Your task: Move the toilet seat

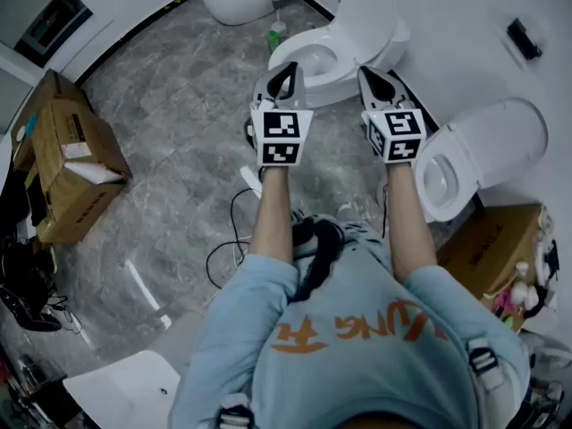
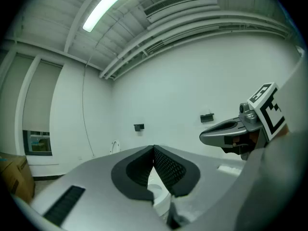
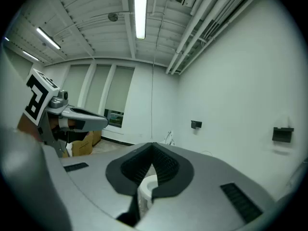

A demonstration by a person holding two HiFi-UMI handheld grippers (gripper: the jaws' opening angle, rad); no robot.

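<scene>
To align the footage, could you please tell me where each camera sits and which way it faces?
Head view: head-mounted, steeply down at the toilet; shows forearms, left gripper, right gripper.
Left gripper view: on that gripper, level toward the wall; own shut jaws.
Right gripper view: likewise, along its own shut jaws.
Shared: each gripper view shows the other gripper.

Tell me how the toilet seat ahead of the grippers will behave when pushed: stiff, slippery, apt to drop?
The toilet seat looks like one rigid, glossy white piece, so probably stiff but slippery to grip. It appears raised at the back of the toilet, presumably hinged, so it should swing rather than slide, and may drop once tipped.
</scene>
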